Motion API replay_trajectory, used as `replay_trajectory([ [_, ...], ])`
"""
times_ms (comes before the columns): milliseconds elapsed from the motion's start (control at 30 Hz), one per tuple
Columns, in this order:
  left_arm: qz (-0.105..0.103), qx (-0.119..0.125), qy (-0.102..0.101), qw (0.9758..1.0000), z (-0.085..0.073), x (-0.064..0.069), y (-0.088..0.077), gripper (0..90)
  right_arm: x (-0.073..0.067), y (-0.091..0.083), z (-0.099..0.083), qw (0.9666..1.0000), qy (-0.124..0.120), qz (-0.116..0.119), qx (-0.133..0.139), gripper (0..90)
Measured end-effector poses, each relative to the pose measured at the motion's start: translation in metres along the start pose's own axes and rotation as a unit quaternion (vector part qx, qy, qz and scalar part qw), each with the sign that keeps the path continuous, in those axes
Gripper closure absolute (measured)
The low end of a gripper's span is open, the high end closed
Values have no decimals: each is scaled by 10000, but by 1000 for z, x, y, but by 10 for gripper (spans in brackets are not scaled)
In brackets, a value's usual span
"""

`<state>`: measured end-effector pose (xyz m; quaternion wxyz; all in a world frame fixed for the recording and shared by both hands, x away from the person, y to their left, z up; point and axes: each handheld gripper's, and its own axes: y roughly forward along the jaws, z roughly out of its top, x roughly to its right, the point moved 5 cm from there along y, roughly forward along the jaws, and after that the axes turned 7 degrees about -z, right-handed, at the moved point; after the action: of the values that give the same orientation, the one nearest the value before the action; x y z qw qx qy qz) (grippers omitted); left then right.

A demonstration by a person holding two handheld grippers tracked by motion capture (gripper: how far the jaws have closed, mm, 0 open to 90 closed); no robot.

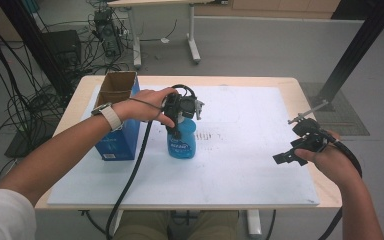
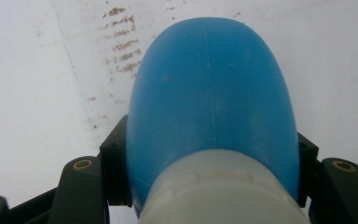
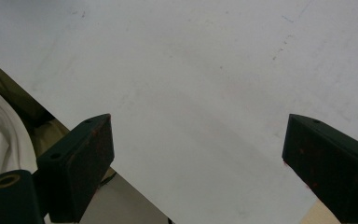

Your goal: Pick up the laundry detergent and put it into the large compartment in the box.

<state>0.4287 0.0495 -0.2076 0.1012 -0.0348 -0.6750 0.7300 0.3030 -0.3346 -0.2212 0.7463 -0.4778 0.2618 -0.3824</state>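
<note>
Broadly, a white rectangular board (image 1: 250,165) covers most of the pale wooden table (image 1: 300,87), and a blue cardboard box with its brown flaps open (image 1: 117,125) stands at the board's left edge. Just to the right of that box, upright on the board, stands a blue plastic spray bottle with a white collar (image 1: 182,142) (some faint brown smudges mark the board beside it). The left gripper (image 1: 180,112) comes down on the bottle from above, and in the left gripper view its two black jaws press against opposite sides of the bottle's rounded blue shoulder (image 2: 209,93), clamped just below the white collar. Well apart, near the board's right edge, the right gripper (image 1: 292,152) hangs over bare board with its jaws spread wide and nothing between them.
</note>
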Motion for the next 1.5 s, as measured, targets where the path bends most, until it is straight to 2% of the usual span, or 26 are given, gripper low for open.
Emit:
replay_trajectory([
  [1500,9,20,-49,10000,-1,0,0,378,-2,-2,4,10000,-26,-30,-2,91],
])
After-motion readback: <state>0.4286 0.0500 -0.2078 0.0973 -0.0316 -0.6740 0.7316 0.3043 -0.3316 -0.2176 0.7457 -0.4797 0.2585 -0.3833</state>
